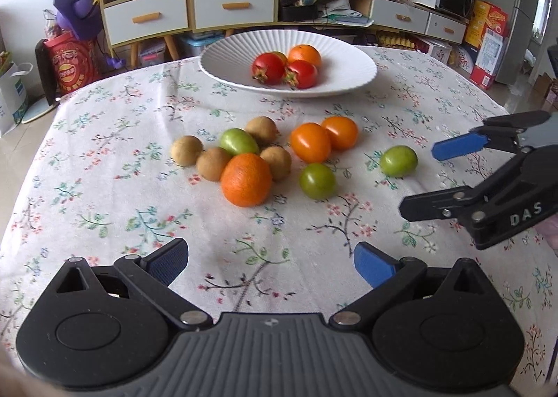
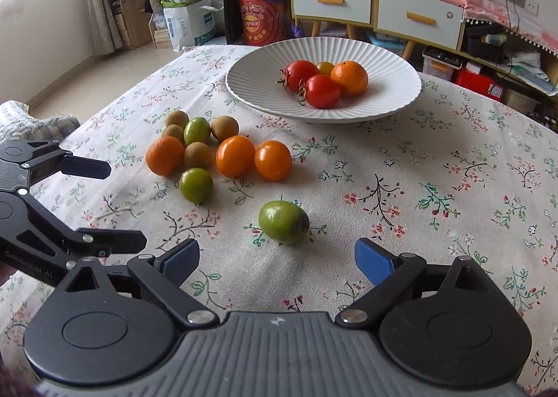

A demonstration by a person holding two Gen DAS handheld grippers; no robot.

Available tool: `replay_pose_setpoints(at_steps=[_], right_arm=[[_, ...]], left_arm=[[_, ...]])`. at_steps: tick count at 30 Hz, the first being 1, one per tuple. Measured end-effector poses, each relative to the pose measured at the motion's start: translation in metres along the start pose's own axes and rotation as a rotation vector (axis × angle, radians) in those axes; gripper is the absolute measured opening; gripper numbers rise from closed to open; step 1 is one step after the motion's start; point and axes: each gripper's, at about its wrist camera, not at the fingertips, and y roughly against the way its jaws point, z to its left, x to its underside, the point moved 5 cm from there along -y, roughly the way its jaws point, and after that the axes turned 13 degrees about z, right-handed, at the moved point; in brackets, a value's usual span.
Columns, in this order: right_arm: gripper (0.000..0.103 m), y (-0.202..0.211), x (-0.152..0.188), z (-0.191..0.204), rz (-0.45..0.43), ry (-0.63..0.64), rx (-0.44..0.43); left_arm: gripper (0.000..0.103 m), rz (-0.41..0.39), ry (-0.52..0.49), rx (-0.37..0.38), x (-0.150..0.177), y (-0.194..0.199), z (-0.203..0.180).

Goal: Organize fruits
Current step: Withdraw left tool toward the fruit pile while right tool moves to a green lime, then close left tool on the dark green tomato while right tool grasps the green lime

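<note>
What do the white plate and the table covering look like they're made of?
White plate: probably glazed ceramic, judging by its ribbed, fluted surface with a soft sheen; matte plastic can't be ruled out. Table covering: woven cloth, matte, with a printed floral pattern and slight wrinkles.

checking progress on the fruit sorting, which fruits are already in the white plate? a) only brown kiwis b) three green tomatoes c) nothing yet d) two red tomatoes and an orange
d: the white plate holds two red tomatoes and an orange, plus a small yellowish fruit half hidden behind them.
</note>
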Motion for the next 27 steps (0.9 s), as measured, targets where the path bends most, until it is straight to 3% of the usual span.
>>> replay_pose_setpoints(at_steps=[3,8,14,22,27], right_arm=[[0.087,-0.004,0.001,-0.001,0.002,-0.001,-0.003],[0.087,-0.007,0.002,0.002,-0.010,0.025,0.017],[0.085,-0.007,0.001,0.003,-0.025,0.028,0.024],[0.064,-0.004,-0.005,-0.006,-0.034,-0.003,0.028],[0.052,-0.004,-0.008,-0.006,-0.035,-0.004,0.020]], left_arm=[[0.097,-0.005,-0.010,0.006,0.004,-0.005,-0.006],[0.097,-0.075,0.000,-0.007,0.007,-0.007,-0.011],[0.097,-0.102,-0.003,-0.008,0.005,-0.010,-0.022],[0.093,-0.095,-0.003,0.005,-0.005,-0.012,-0.029],[0.079,-0.097,-0.007,0.014,-0.010,-0.012,-0.033]])
